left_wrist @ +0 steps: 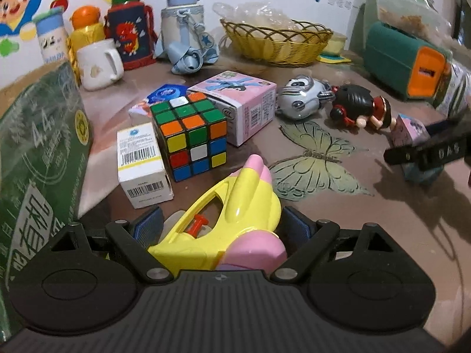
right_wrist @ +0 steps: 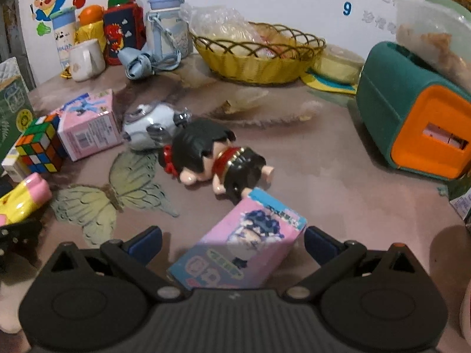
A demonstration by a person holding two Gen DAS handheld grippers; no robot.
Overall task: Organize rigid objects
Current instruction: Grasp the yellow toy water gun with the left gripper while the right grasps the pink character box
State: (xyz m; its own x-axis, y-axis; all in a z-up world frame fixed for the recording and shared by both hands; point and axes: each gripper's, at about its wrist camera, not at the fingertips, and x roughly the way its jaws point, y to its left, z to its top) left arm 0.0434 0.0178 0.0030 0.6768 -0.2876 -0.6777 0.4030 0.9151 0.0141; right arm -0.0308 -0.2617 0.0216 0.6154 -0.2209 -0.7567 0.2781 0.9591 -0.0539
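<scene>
- My left gripper (left_wrist: 219, 229) holds the yellow-and-pink toy water gun (left_wrist: 229, 214); both blue pads sit against its body near the orange trigger, which I judge gives a firm hold on the widest part.
- The gun's long axis runs along my fingers, its pink muzzle aimed forward and slightly right, towards the Rubik's cube (left_wrist: 191, 135), and its pink grip end is nearest the camera.
- Just beyond, the cube stands tight between a white barcoded box (left_wrist: 141, 164) and a pink toy box (left_wrist: 244, 106), so I read that cluster as the collecting spot.
- My right gripper (right_wrist: 232, 245) is spread wide around a second pink-and-blue box (right_wrist: 244, 247); neither pad touches it yet.
- That box lies tilted on the table (right_wrist: 338, 176), long axis slanting from near-left to far-right, its far end close to the black-haired doll (right_wrist: 217, 158).
</scene>
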